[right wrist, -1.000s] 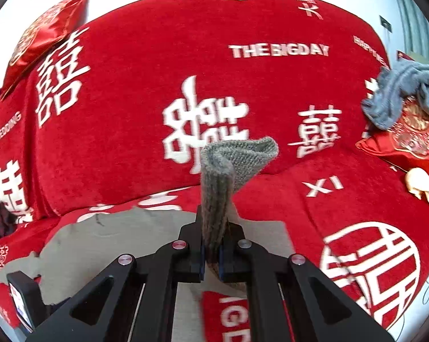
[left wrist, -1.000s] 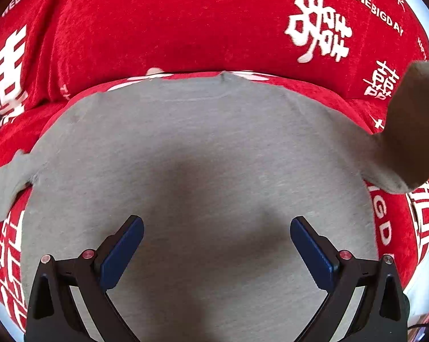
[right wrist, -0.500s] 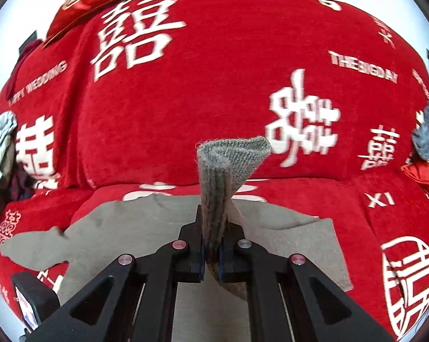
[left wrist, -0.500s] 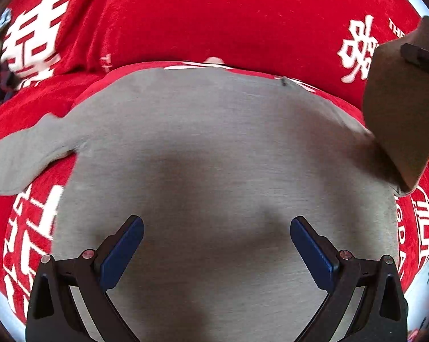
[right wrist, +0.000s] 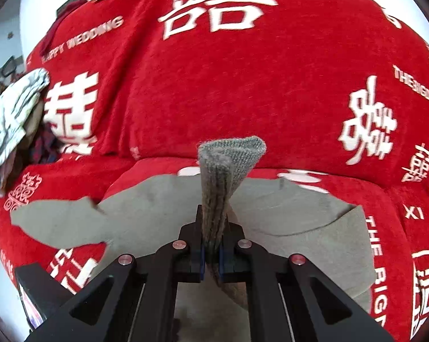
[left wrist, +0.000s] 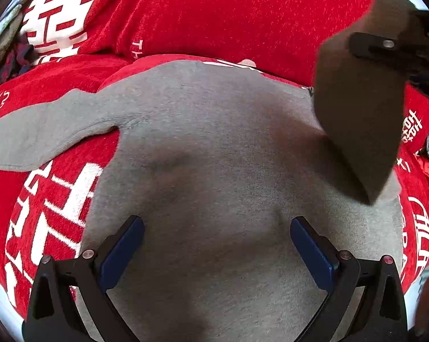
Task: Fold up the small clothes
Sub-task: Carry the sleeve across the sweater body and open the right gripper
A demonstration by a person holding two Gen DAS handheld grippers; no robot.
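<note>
Carried farther across the grey shirt [left wrist: 214,171], its sleeve [right wrist: 214,199] stays clamped in right gripper [right wrist: 211,259]; left gripper [left wrist: 215,245] gapes above.

Left wrist view: we look steeply down from close above grey sweater [left wrist: 214,156], own tongs [left wrist: 214,245] framing bottom edge. Right wrist view: we sit a bit higher, tilted less, facing along own tongs [right wrist: 211,256] toward sofa back under red cover [right wrist: 214,85]. Shared ground: sweater body, its spread sleeve [left wrist: 43,136], cover's white characters. Right tongs [left wrist: 385,45] enter left view's top right corner.
</note>
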